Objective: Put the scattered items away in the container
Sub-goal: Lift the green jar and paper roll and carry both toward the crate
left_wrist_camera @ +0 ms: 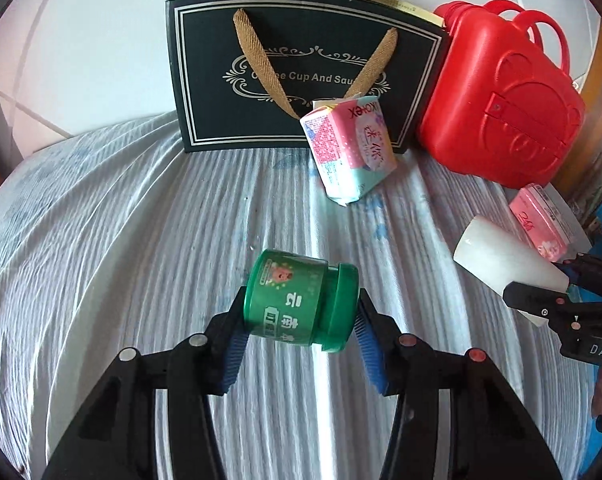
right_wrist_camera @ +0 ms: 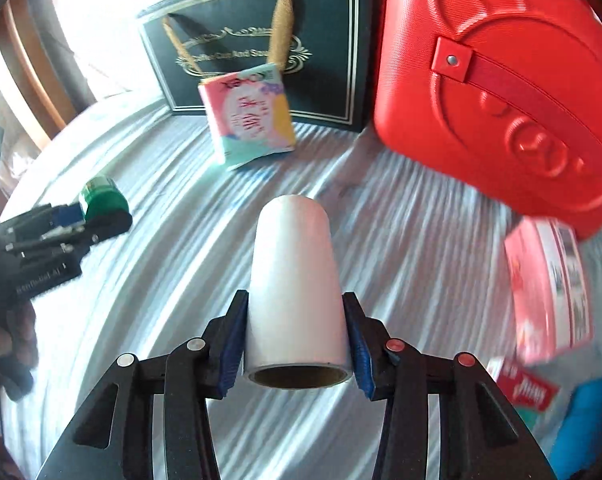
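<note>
Left gripper (left_wrist_camera: 301, 322) has its jaws clamped on the green jar (left_wrist_camera: 301, 300) lying sideways between them, right gripper (right_wrist_camera: 297, 336) is squeezing the white roll (right_wrist_camera: 297, 292) the same way, both above the cloth (left_wrist_camera: 141, 220), pink pack (left_wrist_camera: 349, 148) and black bag (left_wrist_camera: 301, 68) further ahead.

- Green jar (left_wrist_camera: 301, 300), on its side, lifted between tool pads.
- White roll (right_wrist_camera: 297, 292), lengthwise, likewise clamped.
- Black bag (left_wrist_camera: 305, 72) upright at twelve o'clock.
</note>
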Motion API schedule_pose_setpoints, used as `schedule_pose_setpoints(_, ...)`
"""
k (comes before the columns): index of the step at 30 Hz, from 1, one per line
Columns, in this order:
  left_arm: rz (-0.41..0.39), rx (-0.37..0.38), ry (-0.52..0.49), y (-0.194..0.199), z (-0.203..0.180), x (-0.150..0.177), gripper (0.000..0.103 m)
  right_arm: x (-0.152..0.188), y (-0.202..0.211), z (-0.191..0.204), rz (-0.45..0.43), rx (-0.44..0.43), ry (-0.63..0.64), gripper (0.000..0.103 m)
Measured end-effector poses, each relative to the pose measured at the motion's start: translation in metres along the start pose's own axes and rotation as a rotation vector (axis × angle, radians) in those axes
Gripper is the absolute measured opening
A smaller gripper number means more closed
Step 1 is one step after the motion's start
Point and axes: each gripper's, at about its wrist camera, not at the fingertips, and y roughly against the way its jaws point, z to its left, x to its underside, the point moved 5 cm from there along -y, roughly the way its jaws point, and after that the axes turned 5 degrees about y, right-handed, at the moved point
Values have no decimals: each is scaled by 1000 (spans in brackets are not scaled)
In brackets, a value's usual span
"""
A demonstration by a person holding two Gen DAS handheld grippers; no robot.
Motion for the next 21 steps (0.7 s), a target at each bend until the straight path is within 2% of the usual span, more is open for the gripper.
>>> schedule_pose_setpoints(6,4,-7,-1,56,-15,13,49,25,21,18,10,-5,-32,44)
schedule_pose_setpoints(12,-17,-16,-19,117,-25,14,49,44,75,48,-1,-4,-71,44)
schedule_pose_setpoints(21,-23,-36,-10,195,-28,23,49,45,147,78,-27,26,-89,44)
